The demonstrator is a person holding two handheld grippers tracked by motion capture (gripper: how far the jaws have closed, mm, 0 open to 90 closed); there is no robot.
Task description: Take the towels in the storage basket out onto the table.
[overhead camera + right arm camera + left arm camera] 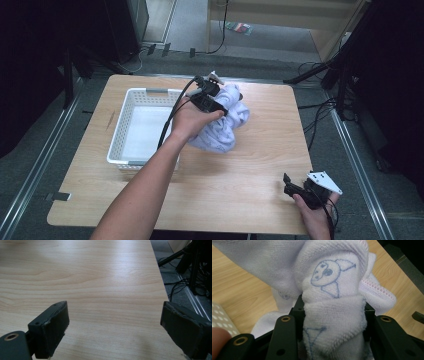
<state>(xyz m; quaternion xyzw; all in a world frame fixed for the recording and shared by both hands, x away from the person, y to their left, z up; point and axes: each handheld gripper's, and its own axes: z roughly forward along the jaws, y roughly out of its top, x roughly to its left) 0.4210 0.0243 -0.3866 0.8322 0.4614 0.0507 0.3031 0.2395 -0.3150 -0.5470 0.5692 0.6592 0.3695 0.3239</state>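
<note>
**Towel gripped over the table**

On the wooden table (250,165), the left gripper (334,315) clamps a bunched white towel (225,122), held just right of the white basket (120,125). The right gripper (115,332) rests near-right, jaws wide apart, nothing between them.

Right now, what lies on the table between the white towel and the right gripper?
Nothing: in the high view the table is bare wood from the white towel to the right gripper.
</note>
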